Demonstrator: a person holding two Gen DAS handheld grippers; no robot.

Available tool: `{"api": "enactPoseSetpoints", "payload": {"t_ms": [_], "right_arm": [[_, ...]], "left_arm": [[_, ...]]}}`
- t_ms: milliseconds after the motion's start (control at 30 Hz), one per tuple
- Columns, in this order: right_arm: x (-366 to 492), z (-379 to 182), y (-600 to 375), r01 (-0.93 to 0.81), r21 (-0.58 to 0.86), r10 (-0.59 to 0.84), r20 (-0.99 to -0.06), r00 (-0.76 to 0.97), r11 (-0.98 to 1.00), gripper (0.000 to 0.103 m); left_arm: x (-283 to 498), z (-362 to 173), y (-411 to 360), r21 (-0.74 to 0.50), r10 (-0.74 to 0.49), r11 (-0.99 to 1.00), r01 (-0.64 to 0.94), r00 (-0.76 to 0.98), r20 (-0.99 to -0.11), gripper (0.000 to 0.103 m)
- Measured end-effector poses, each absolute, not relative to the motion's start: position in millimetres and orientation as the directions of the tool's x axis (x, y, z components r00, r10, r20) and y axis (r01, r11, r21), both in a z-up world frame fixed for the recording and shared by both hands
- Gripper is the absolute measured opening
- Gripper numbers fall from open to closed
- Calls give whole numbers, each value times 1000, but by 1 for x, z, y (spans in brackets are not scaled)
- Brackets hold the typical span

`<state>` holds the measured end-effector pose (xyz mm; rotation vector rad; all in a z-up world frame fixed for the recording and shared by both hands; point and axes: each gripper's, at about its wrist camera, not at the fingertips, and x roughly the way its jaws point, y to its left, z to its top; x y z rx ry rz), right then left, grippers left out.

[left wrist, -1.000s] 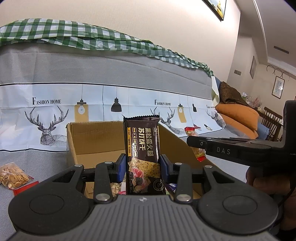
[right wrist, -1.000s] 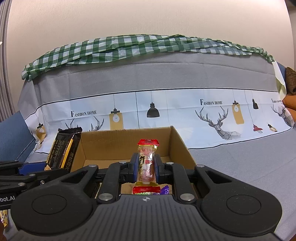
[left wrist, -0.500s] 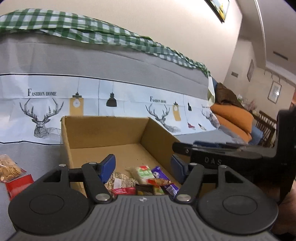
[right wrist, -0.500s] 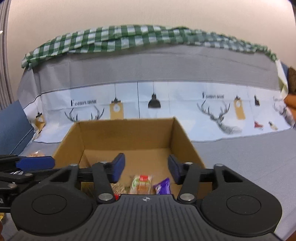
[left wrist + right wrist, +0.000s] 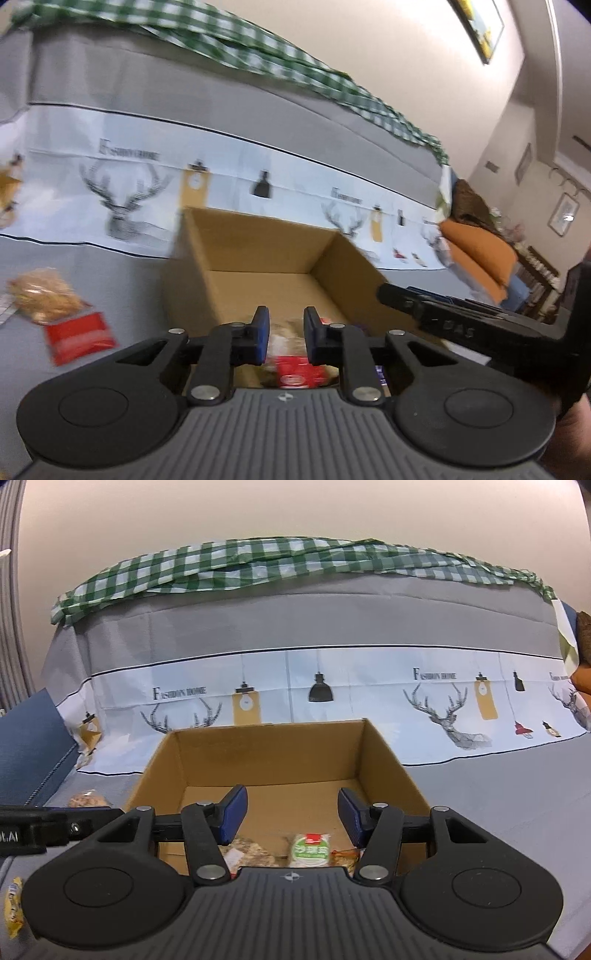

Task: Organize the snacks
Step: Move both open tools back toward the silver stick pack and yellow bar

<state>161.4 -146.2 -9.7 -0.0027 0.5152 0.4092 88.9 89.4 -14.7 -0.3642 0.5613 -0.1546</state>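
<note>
Left wrist view: left hand-held gripper [image 5: 282, 336] at lower centre, blue pads close together and closing, with nothing pinched between them. Beyond the pads, an open brown cardboard box [image 5: 258, 243] sits mid-frame on the grey cloth-covered tabletop [image 5: 122, 280]. Blurred snack packets lie at the box's near end, among them a red packet [image 5: 295, 373] just below the pads. Outside the box, at left of frame, a clear bag of golden crackers with a red label [image 5: 55, 310] lies on the cloth. The other black gripper juts in from the right edge.

Right wrist view: right hand-held gripper [image 5: 291, 814] at lower centre, pads spread and closing, empty. Same box [image 5: 269, 753] fills mid-frame. On its floor near the bottom: a green-and-white round-label packet [image 5: 309, 851] and a speckled brown packet [image 5: 251, 853] to its left. A small yellow packet [image 5: 13, 912] shows at the lower left edge, outside the box.
</note>
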Motion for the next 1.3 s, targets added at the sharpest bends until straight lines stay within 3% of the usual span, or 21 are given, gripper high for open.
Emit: {"api": "enactPoseSetpoints", "payload": {"t_ms": [100, 167, 267, 400, 500, 1033, 1133, 1200, 1300], "right_arm": [[156, -9, -138, -413, 152, 432, -484, 761, 898, 19], [150, -7, -132, -431, 176, 460, -478, 749, 885, 17], [138, -4, -118, -469, 200, 504, -471, 724, 860, 17], [118, -1, -92, -559, 213, 586, -470, 661, 801, 17], [103, -3, -66, -637, 216, 649, -477, 592, 740, 17], [44, -43, 56, -848, 206, 749, -598, 286, 489, 18], [36, -54, 72, -870, 207, 736, -637, 228, 448, 21], [30, -61, 82, -886, 196, 732, -650, 203, 419, 33], [21, -67, 90, -906, 163, 724, -662, 194, 391, 39]], "left_arm": [[80, -13, 107, -348, -233, 936, 43, 819, -525, 22], [76, -14, 122, -307, -237, 949, 67, 795, -559, 22], [60, -24, 153, -221, -164, 975, 37, 788, -594, 22], [52, -47, 210, -380, -185, 919, -107, 733, -654, 22], [48, -53, 220, -346, -152, 928, -138, 707, -691, 22], [44, -52, 253, -354, -51, 893, -277, 720, -692, 23], [43, -53, 263, -365, -28, 875, -317, 721, -692, 23], [42, -54, 269, -374, -22, 864, -336, 718, -695, 23], [42, -55, 273, -381, -20, 856, -350, 713, -701, 26]]}}
